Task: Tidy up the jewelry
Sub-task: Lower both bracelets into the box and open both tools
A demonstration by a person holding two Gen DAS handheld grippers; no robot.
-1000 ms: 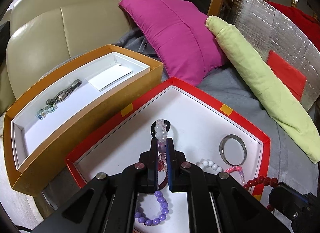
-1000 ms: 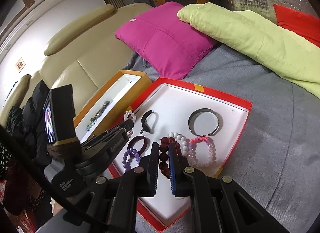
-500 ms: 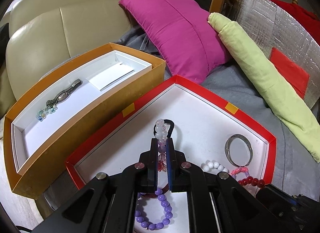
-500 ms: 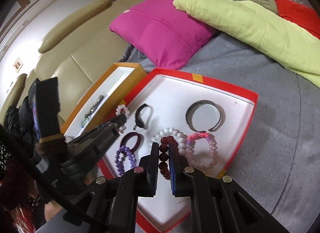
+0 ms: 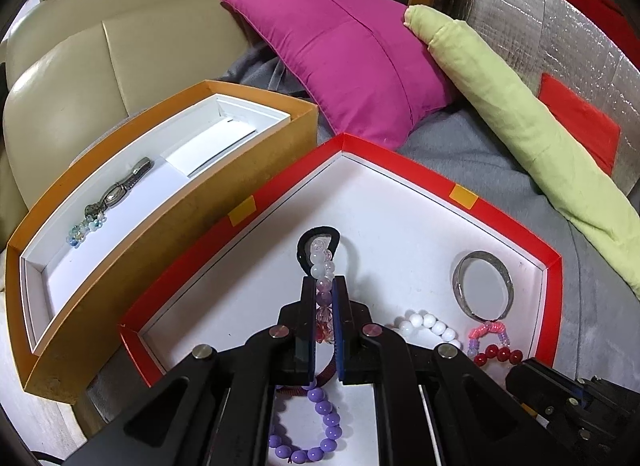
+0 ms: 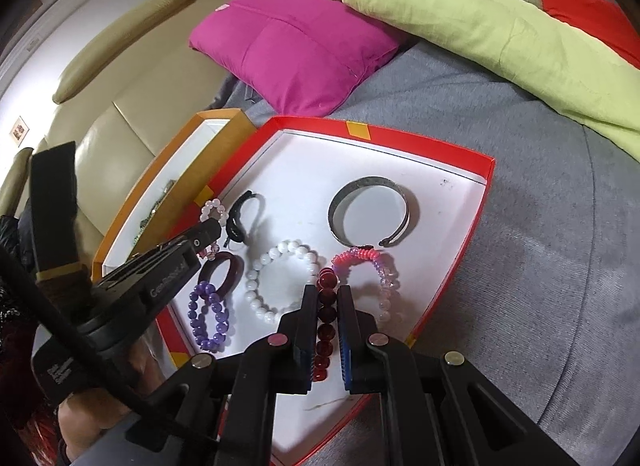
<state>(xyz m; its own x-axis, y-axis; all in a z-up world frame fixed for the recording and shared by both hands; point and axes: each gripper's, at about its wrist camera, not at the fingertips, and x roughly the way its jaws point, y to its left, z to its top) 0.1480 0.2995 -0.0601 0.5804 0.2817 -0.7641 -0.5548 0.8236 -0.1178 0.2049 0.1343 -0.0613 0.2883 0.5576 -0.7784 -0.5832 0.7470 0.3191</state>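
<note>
My left gripper [image 5: 324, 286] is shut on a pale pink bead bracelet [image 5: 322, 266] and holds it above the red tray [image 5: 404, 161], over a black band [image 5: 336, 236]. My right gripper [image 6: 325, 294] is shut on a dark red bead bracelet [image 6: 326, 322] above the same tray [image 6: 440, 145]. On the tray's white floor lie a silver bangle [image 6: 372, 209], a white bead bracelet [image 6: 276, 278], a pink and lilac bracelet [image 6: 372, 266], a purple bead bracelet [image 6: 208, 314] and a maroon ring [image 6: 224, 270]. The orange box [image 5: 168, 201] to the left holds a watch-like piece [image 5: 116, 193].
A magenta cushion [image 5: 344, 49] and a long green pillow [image 5: 520, 125] lie behind the tray on the grey blanket [image 6: 560, 266]. A beige sofa back [image 5: 80, 65] rises behind the orange box. Silver foil padding [image 5: 540, 25] stands at the back right.
Both grippers have kept their hold. The right gripper has moved forward over the tray with the red beads. The left gripper has shifted slightly right with its bracelet.
</note>
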